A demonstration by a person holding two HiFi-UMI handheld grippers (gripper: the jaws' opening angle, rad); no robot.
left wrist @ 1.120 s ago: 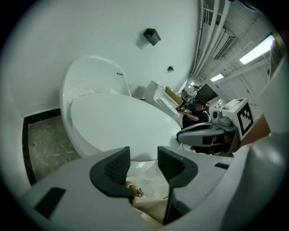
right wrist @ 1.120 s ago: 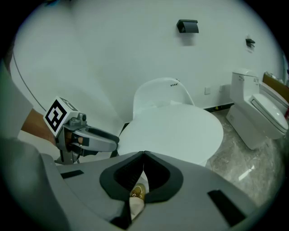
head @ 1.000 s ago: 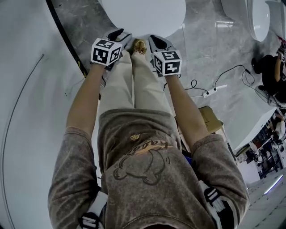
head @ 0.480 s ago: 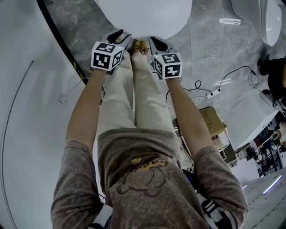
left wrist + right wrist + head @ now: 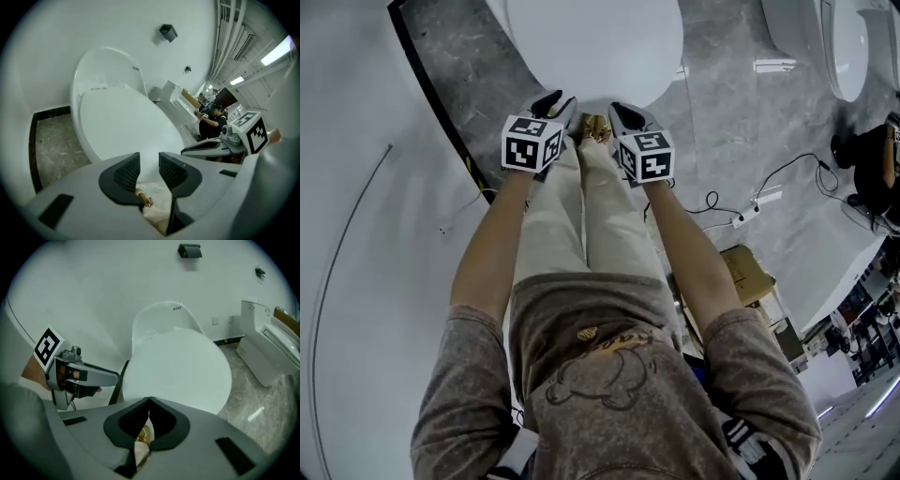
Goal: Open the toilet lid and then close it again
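The white toilet stands with its lid [image 5: 591, 42] down, flat and closed, seen also in the left gripper view as the lid [image 5: 124, 124] and in the right gripper view as the lid [image 5: 180, 369]. Both grippers hang side by side just before the lid's front edge, above the person's shoes. My left gripper [image 5: 555, 101] has a clear gap between its jaws, which are closing with nothing between them; the left gripper [image 5: 149, 165] frames only lid and shoe. My right gripper [image 5: 623, 112] is shut with its tips touching, and the right gripper [image 5: 149, 401] holds nothing.
A second toilet [image 5: 844, 42] stands at the far right, also seen as the second toilet [image 5: 269, 355]. A power strip with cables [image 5: 757, 199] and a cardboard box [image 5: 745, 267] lie on the grey floor. A person [image 5: 872, 159] crouches at the right. A curved white wall [image 5: 356, 234] runs along the left.
Both grippers have sunk a little in front of the closed lid. The head view has swayed slightly.
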